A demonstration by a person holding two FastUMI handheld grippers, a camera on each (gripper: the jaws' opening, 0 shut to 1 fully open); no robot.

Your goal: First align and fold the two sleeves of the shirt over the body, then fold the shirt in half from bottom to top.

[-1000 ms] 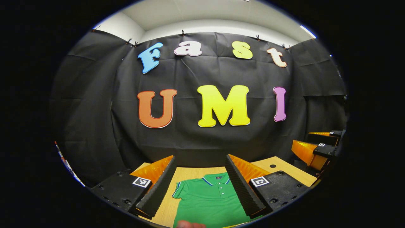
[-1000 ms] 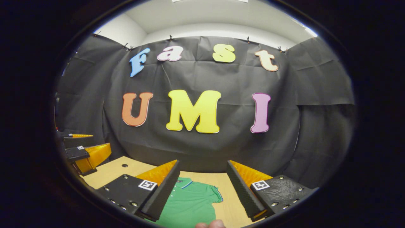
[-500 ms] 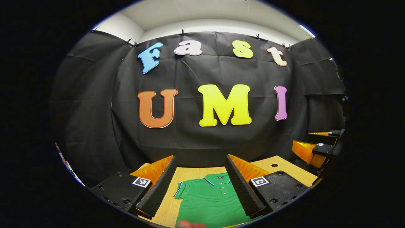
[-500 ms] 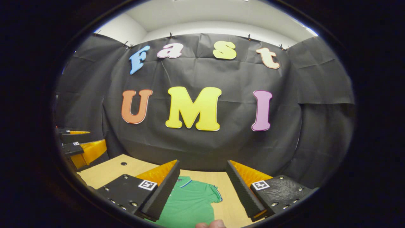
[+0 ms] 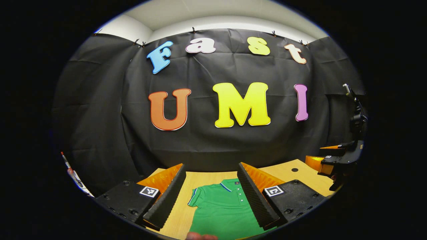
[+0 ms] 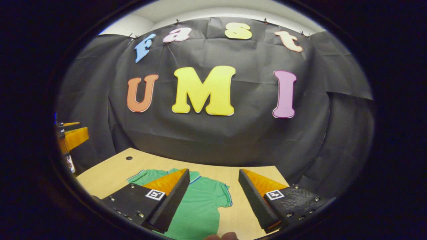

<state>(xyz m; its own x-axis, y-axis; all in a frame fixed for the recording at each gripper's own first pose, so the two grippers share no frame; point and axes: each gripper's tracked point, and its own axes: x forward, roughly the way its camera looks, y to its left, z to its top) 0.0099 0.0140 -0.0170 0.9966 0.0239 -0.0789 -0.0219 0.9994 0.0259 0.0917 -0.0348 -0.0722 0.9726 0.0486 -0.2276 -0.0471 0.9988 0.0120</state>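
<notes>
A: Starting nearest, where do the 2 grippers stand?

B: In the left gripper view the left gripper (image 5: pixel 211 195) has its 2 fingers spread wide, nothing between them, held above the light wooden tabletop (image 5: pixel 203 178). In the right gripper view the right gripper (image 6: pixel 214 196) is spread just as wide and also holds nothing.

A: And the shirt?

B: The green short-sleeved polo shirt with blue-trimmed collar (image 5: pixel 222 208) lies flat on the table, below and ahead of both grippers. Its long axis runs near to far, collar at the far end, hem toward the person and out of view. Neither sleeve is folded yet, I judge.

A: Which gripper is nearer which sleeve?

B: From the left gripper the shirt's left sleeve (image 5: pixel 194 197) sits just inside its left finger, slightly left of centre. From the right gripper the shirt (image 6: pixel 200 206) lies centre-left, with the right sleeve (image 6: pixel 225 197) in the open gap between the fingers. So each hand looks matched to its own side's sleeve.

A: Anything farther off?

B: At the right edge of the left gripper view the other gripper (image 5: pixel 333 160) hangs over the table's right side. Beyond is the black cloth wall (image 5: pixel 100 110).
</notes>
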